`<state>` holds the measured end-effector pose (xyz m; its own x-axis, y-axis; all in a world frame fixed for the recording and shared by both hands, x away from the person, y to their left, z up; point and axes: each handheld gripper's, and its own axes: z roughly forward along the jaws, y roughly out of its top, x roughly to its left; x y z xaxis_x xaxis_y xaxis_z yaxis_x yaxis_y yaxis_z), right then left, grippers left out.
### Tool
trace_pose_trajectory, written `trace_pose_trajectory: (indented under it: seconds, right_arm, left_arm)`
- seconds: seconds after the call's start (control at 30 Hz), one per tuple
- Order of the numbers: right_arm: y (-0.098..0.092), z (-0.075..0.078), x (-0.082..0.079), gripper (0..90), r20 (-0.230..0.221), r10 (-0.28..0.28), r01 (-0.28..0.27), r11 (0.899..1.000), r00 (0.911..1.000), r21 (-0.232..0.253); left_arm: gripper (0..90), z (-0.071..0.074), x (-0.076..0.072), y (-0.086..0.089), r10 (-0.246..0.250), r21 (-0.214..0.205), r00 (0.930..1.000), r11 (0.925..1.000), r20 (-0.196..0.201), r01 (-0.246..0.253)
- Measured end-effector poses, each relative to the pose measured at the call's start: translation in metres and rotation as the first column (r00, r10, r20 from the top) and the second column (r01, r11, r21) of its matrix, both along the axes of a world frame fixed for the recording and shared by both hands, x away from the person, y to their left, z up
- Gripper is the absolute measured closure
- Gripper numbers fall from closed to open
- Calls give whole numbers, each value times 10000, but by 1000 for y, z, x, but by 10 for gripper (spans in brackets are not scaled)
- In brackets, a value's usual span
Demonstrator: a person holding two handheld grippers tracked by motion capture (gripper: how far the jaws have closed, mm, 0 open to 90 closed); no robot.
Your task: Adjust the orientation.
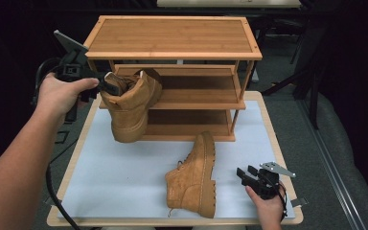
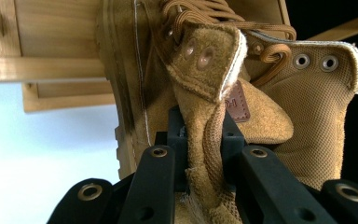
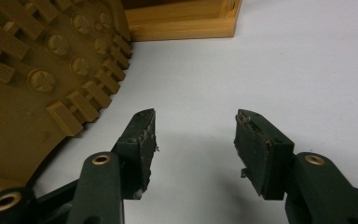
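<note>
Table (image 1: 124, 167) white-topped, wood-edged; bamboo rack (image 1: 172, 38) at back; dark room.

tan boot (image 1: 130, 108) hanging toe-down by rack (image 1: 172, 36), second boot (image 1: 194, 179) on its side

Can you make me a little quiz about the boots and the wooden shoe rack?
1. True or false: the left gripper is shut on the held boot.
2. The boot on the table lies: A) upright, B) on its side, C) on the shoe rack.
3. Fill in: the right gripper is ____ and grips nothing.

Key: 1 true, it pinches the boot's collar. 2 B, its sole faces the right gripper. 3 open.
</note>
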<state>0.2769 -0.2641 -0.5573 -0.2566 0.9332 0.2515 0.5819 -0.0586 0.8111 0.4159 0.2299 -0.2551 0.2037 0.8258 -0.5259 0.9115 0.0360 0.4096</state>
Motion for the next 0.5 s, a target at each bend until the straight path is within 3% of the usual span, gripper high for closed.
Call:
trace_pose_trajectory:
  seconds: [0.13, 0.3, 0.43, 0.47, 0.5]
  right_arm:
    - [-1, 0, 1, 474, 6, 22, -22, 10000, 10000, -27]
    - [-1, -1, 1, 474, 138, 7, -8, 10000, 9999, 74]
    - [-1, 0, 0, 474, 23, 22, -22, 10000, 10000, -4]
    - [-1, 0, 0, 474, 6, 47, -47, 10000, 10000, -14]
    - [-1, 0, 0, 474, 6, 47, -47, 10000, 10000, -14]
  left_arm:
    - [805, -9, 9, 0, 365, -410, 9993, 9985, 91, -361]
    - [805, -16, 13, -5, 714, -572, 9968, 9960, 353, -694]
    - [805, -23, 14, -8, 1271, -1020, 9890, 9876, 761, -1191]
    - [801, -29, 15, -11, 1278, -1283, 9886, 9848, 793, -1170]
    - [798, -29, 15, -11, 1278, -1283, 9886, 9848, 793, -1170]
